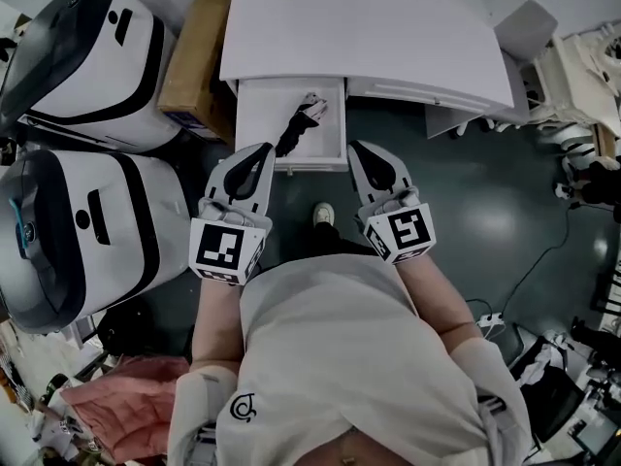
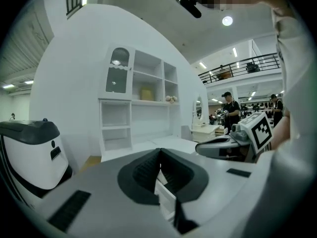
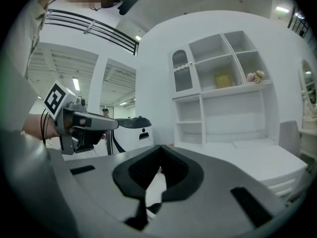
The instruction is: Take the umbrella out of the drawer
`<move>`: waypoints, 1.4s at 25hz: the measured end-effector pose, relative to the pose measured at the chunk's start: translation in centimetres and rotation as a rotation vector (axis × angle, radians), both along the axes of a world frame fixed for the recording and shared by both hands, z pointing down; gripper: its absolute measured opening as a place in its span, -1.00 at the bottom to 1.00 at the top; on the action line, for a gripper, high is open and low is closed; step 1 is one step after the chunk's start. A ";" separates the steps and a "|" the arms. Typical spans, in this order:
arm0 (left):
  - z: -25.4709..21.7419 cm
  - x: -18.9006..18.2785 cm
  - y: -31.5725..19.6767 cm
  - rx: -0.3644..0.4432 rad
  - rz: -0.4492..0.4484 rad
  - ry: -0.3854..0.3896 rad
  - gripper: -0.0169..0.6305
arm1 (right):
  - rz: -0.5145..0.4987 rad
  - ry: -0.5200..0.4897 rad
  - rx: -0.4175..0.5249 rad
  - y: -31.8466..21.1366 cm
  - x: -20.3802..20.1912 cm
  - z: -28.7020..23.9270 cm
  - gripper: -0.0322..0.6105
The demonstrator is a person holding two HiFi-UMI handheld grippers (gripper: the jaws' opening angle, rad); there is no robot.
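A black folded umbrella (image 1: 299, 122) lies slanted in the open white drawer (image 1: 257, 115) of a white desk (image 1: 388, 37). Both grippers hang side by side just in front of the drawer's front edge and point at it. My left gripper (image 1: 254, 153) is shut with nothing in it, its tip close to the umbrella's near end. My right gripper (image 1: 364, 149) is also shut and empty, at the drawer's right corner. In the left gripper view the jaws (image 2: 159, 152) meet, with the right gripper (image 2: 223, 145) beside them. In the right gripper view the jaws (image 3: 159, 151) meet, and the left gripper (image 3: 94, 123) shows alongside.
Two large white-and-black rounded machines (image 1: 87, 56) (image 1: 78, 231) stand at the left, with a cardboard box (image 1: 194, 56) between the upper one and the desk. A white shelf unit (image 2: 133, 108) rises behind the desk. The person's shoe (image 1: 323, 215) is on the dark floor below the drawer.
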State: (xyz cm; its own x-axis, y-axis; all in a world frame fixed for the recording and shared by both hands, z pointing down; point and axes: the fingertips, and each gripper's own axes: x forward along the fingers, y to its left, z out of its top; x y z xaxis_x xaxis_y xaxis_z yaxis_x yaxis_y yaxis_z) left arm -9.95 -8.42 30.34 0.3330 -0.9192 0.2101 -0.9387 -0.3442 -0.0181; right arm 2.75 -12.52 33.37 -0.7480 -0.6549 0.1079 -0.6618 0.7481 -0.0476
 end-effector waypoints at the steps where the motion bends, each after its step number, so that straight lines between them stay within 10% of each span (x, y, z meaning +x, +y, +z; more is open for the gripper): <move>1: 0.5 0.0 -0.9 -0.001 -0.008 0.000 -0.91 | -0.006 0.001 -0.002 -0.9 0.0 0.4 -0.88; 16: 13.2 -1.1 -9.8 -0.207 0.011 0.025 -0.91 | -0.051 0.093 -0.141 -8.0 -1.6 9.0 -0.88; 26: 22.9 -0.5 -14.8 -0.394 0.192 0.018 -0.87 | -0.067 0.033 -0.200 -12.0 -4.8 11.6 -0.88; 35: 33.3 0.9 -17.3 -0.643 0.321 0.013 -0.08 | 0.023 0.035 -0.278 -16.3 -4.0 15.3 -0.88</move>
State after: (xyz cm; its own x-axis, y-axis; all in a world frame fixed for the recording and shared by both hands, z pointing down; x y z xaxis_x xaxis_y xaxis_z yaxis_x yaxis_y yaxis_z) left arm -9.02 -25.71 63.59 0.5724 -0.4709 0.6713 -0.7881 -0.5419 0.2919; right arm -1.23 -28.86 48.65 -0.7263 -0.6129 0.3113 -0.6830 0.6945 -0.2263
